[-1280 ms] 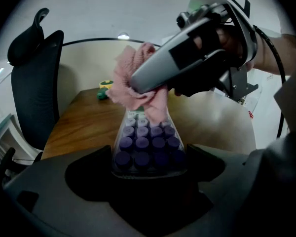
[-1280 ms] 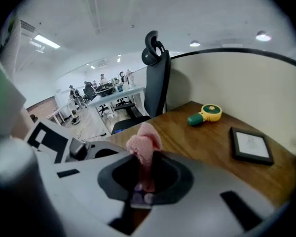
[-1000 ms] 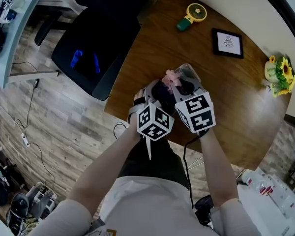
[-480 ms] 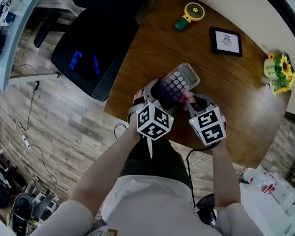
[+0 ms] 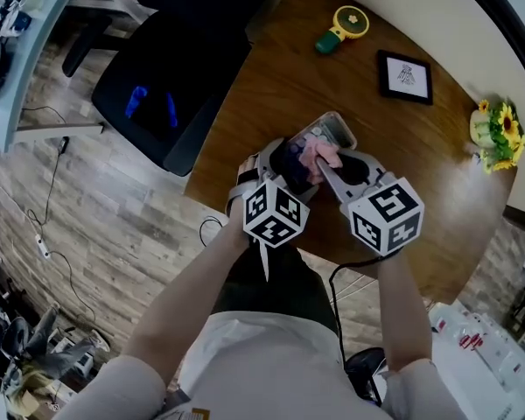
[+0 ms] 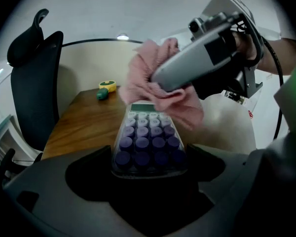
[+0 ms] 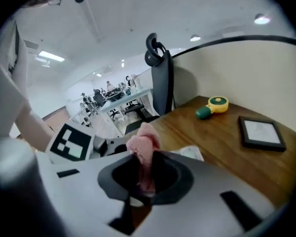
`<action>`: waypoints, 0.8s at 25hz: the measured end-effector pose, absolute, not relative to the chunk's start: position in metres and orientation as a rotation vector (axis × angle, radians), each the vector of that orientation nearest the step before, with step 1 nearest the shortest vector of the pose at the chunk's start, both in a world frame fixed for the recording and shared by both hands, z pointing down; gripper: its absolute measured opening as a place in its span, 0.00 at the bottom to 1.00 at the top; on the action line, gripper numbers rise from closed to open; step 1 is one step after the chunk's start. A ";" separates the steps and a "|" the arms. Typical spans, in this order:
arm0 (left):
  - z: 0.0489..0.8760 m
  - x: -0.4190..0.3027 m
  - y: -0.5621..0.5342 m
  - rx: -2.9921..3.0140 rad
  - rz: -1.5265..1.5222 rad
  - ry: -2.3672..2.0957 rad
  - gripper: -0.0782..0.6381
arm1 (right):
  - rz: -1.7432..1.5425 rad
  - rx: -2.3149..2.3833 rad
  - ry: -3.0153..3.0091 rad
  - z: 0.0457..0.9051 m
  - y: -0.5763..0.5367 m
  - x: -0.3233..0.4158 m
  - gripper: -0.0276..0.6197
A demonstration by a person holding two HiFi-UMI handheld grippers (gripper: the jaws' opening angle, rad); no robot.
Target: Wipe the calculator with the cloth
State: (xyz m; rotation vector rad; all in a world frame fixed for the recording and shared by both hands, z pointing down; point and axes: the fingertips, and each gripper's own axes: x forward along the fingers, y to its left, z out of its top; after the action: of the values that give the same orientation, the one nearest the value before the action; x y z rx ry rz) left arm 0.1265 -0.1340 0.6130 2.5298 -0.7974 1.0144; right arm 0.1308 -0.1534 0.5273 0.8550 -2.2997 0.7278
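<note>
My left gripper view gives me what the head view hides. The clear-cased calculator with purple round keys (image 6: 147,143) is clamped by its near end in the left gripper (image 6: 148,168), its display end pointing away over the brown wooden table (image 6: 84,125). From the head, the marker cubes and the crumpled pink cloth (image 5: 318,155) cover most of it. My right gripper view shows the right gripper (image 7: 145,174) pinching that cloth, which lies against the calculator's display end. A yellow-and-green handheld fan (image 5: 342,27), a black picture frame (image 5: 405,77) and a sunflower bunch (image 5: 497,135) sit farther back. A black office chair (image 5: 171,86) stands beside the table.
</note>
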 end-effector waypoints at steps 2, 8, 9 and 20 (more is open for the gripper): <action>0.613 0.127 -0.133 2.530 1.014 -0.797 0.77 | 0.700 0.813 -2.315 0.532 -0.160 0.110 0.12; 0.612 0.127 -0.134 2.534 1.011 -0.797 0.77 | 0.554 0.704 -2.204 0.574 -0.152 0.091 0.12; 0.612 0.126 -0.134 2.534 1.012 -0.797 0.77 | 0.528 0.686 -2.196 0.577 -0.148 0.092 0.12; 0.611 0.126 -0.134 2.541 1.012 -0.796 0.77 | 0.541 0.495 -2.141 0.578 -0.113 0.123 0.12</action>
State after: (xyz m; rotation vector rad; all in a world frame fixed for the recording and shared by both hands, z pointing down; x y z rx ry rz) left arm 0.1260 -0.1342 0.6115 2.5406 -0.7964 1.0116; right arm 0.1233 -0.1125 0.5784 0.4952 -2.1414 0.5410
